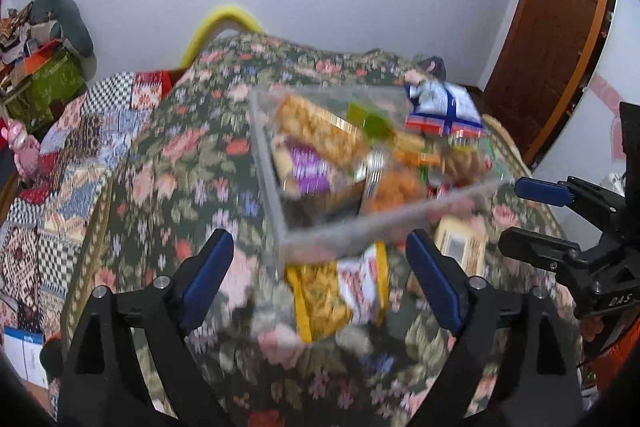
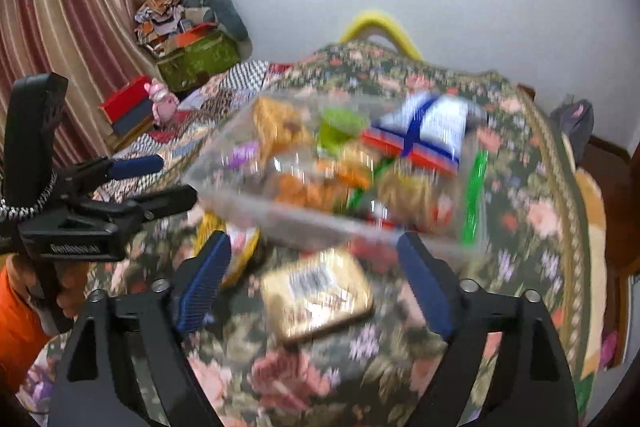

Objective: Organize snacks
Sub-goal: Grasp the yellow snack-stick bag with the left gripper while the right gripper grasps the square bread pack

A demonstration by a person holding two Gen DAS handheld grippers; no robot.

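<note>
Clear plastic box [image 1: 380, 223] packed with mixed snack packets sits on the floral cloth-covered table [image 1: 180, 155], blurred. Both the left gripper [image 1: 320, 279] and right gripper [image 2: 316, 283] stand spread wide, gripping nothing. Yellow snack packet [image 1: 328, 299] and gold rectangular pack [image 2: 320, 291] lie just before the box, outside it.

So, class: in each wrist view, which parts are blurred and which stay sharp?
Left wrist view: the clear snack container and floral cloth smear with motion, while the left gripper stays crisp. Right wrist view: the container smears likewise; the right gripper is sharp, and walls bow.
</note>
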